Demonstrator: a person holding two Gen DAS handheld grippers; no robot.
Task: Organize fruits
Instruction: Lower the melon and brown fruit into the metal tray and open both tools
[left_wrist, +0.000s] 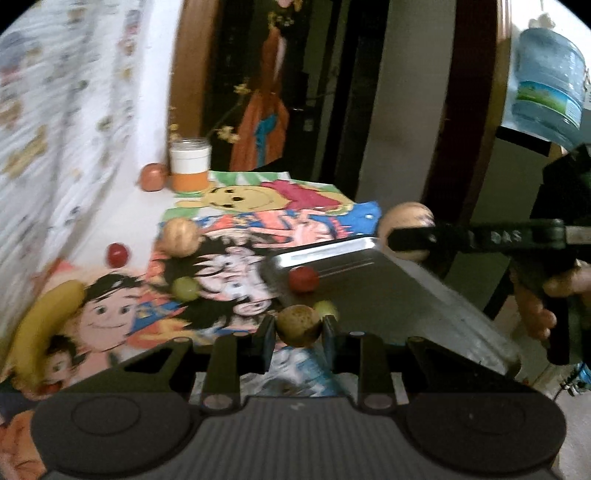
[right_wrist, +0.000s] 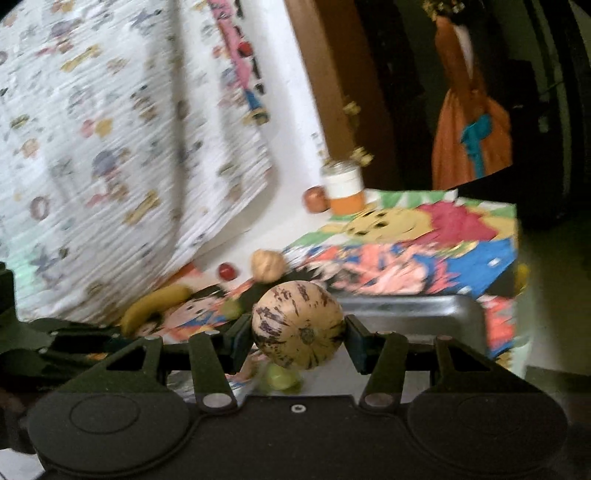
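My left gripper (left_wrist: 298, 326) is shut on a brown speckled round fruit (left_wrist: 298, 325), at the near left edge of a metal tray (left_wrist: 391, 295). In the tray lie a red fruit (left_wrist: 303, 279) and a green grape (left_wrist: 327, 307). My right gripper (right_wrist: 299, 332) is shut on a tan purple-streaked melon (right_wrist: 297, 323) above the tray (right_wrist: 424, 310); it shows in the left wrist view (left_wrist: 406, 232) over the tray's far corner. A green grape (right_wrist: 280, 378) lies below it. On the cartoon cloth lie a banana (left_wrist: 40, 321), a green grape (left_wrist: 184, 288), a tan fruit (left_wrist: 181, 236) and a red fruit (left_wrist: 117, 254).
A white and orange jar (left_wrist: 190, 166) and an apple (left_wrist: 152, 176) stand at the back by the patterned curtain (left_wrist: 55, 129). A large water bottle (left_wrist: 546, 81) is at the upper right. The table edge runs along the tray's right side.
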